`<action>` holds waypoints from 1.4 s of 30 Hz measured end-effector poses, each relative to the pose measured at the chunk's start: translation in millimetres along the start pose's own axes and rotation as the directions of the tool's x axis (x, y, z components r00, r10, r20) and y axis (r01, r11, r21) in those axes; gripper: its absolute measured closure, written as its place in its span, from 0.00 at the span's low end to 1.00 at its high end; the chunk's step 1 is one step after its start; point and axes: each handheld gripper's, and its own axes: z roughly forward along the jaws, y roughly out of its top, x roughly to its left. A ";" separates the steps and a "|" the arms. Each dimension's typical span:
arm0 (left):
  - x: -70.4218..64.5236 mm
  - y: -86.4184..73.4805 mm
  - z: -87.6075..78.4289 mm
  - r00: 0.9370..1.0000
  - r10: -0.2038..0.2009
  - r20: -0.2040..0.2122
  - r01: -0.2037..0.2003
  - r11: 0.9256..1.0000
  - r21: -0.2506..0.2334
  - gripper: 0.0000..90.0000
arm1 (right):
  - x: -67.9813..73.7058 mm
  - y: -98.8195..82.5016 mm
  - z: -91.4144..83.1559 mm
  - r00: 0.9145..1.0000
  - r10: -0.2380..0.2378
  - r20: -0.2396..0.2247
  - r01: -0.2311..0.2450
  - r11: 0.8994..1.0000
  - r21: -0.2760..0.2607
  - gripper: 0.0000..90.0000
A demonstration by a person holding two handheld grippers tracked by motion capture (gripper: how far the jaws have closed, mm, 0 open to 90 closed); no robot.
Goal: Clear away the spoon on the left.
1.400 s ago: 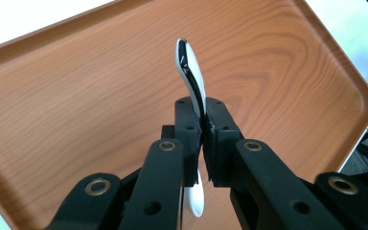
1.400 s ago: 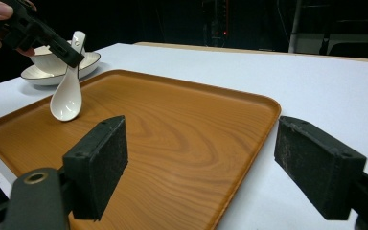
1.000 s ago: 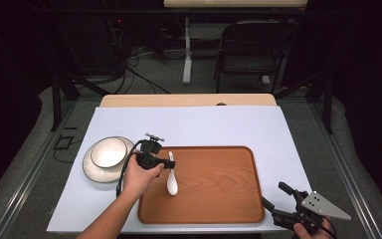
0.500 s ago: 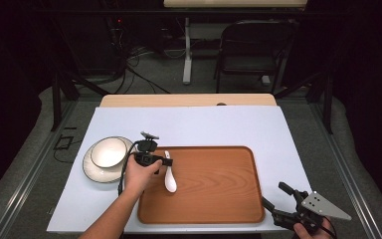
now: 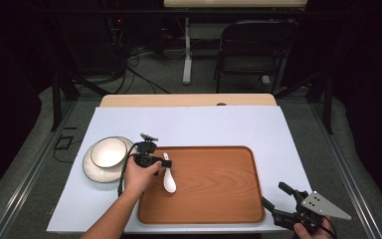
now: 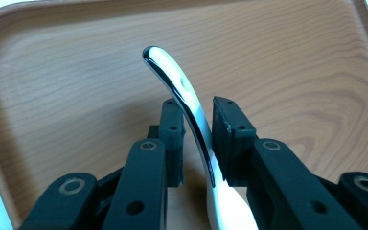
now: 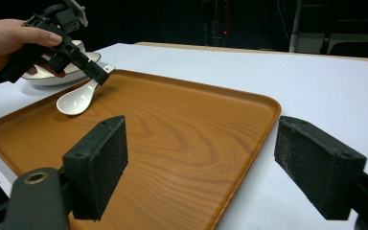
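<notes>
1. Left gripper (image 5: 165, 160) is at the tray's (image 5: 214, 199) left end; its jaws have just been opening. Since the earlier high views the hand has sunk a little toward the tray.
2. In the left gripper view the spoon's (image 6: 191, 103) handle stands between the two pads. One pad looks clear of it; the other lies just beside or barely touching, I cannot tell which. Jaws partly open; grip looks released or nearly so.
3. Spoon (image 5: 169, 181) lies on the tray near its left edge, bowl toward the person, handle tip up between the jaws. In the right gripper view its bowl (image 7: 75, 102) rests on the wood.
4. Reading: the spoon is set down on the tray; placing looks all but done. Left gripper needs to back off without nudging the handle.
5. Right gripper (image 5: 274, 198) hovers off the tray's near right corner, jaws wide, nothing between them.
6. Count: one spoon, one tray, one bowl (image 5: 108, 152), one plate (image 5: 92, 172) under the bowl, two grippers. Bowl and plate sit left of the tray, on the white table (image 5: 204, 124).
</notes>
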 end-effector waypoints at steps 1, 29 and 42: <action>0.7 0.0 0.3 1.000 -0.002 0.002 0.002 1.000 0.002 0.82 | 0.0 0.0 0.0 1.000 0.000 0.000 0.000 1.000 0.000 0.20; 5.7 -1.3 -1.6 0.999 -0.016 -0.048 0.017 1.000 0.007 0.64 | 0.6 0.1 0.4 1.000 0.003 -0.003 -0.003 1.000 0.004 0.20; 4.2 -0.1 -5.4 0.997 -0.006 -0.073 0.006 1.000 0.002 0.57 | 0.5 0.1 0.5 1.000 0.004 -0.004 -0.004 1.000 0.005 0.20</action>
